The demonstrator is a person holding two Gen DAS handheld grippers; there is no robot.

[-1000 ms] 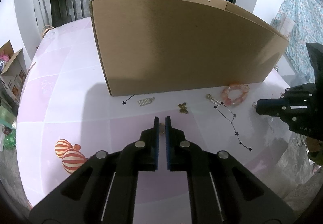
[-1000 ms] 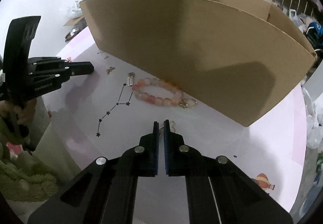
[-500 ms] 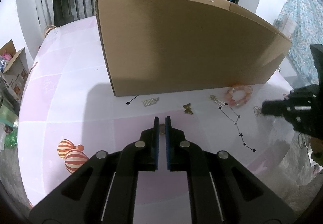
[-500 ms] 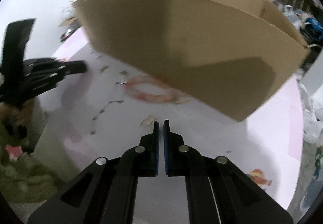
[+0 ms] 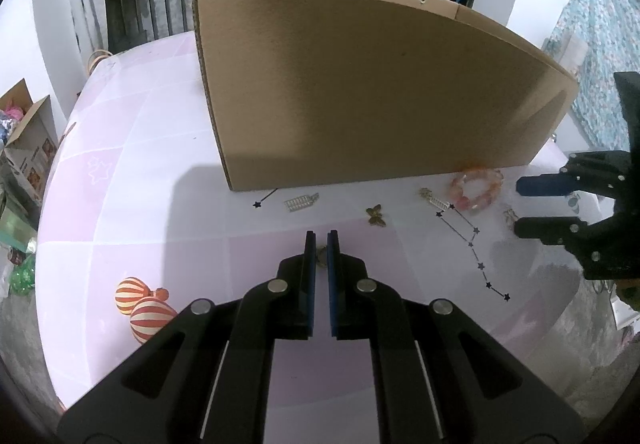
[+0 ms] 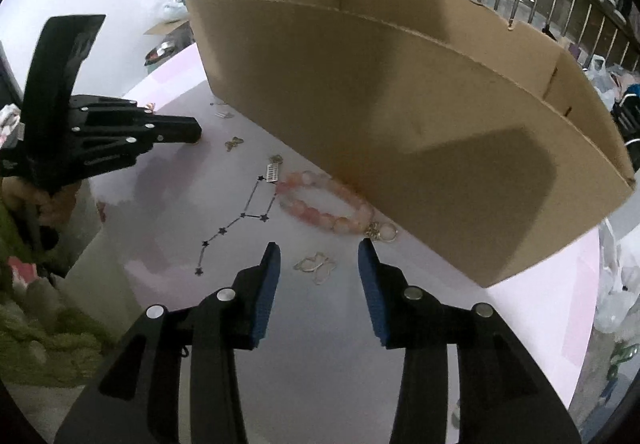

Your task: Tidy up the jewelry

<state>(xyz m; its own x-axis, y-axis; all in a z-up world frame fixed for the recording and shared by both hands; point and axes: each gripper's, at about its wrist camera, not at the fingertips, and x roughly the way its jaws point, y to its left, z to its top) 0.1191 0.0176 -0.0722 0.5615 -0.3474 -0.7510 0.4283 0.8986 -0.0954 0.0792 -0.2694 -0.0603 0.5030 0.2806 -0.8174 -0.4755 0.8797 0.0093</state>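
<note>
1. Progress: little looks finished. The jewelry lies loose on the desk [image 5: 132,179] along the near wall of the cardboard box [image 5: 360,95]; whether anything is already inside the box cannot be seen (its interior is hidden in both views).
2. Left gripper [image 5: 321,244]: fingers nearly together, pinching a small gold-coloured piece [image 5: 321,259], probably a ring or stud, though it is too small to tell.
3. Right gripper [image 6: 319,258]: its fingers are opening and stand apart, with a thin silver butterfly charm [image 6: 316,266] on the desk between them, not pressed by either pad.
4. Count on the desk:
   - one pink bead bracelet [image 6: 326,205], right of centre, touching the box wall;
   - one gold butterfly [image 5: 376,215], just beyond the left fingers;
   - two ladder-like silver charms, one near the box's left corner [image 5: 301,201] and one just beside the bracelet [image 5: 434,199].
5. Left to do: all of these loose pieces remain to be sorted.
</note>
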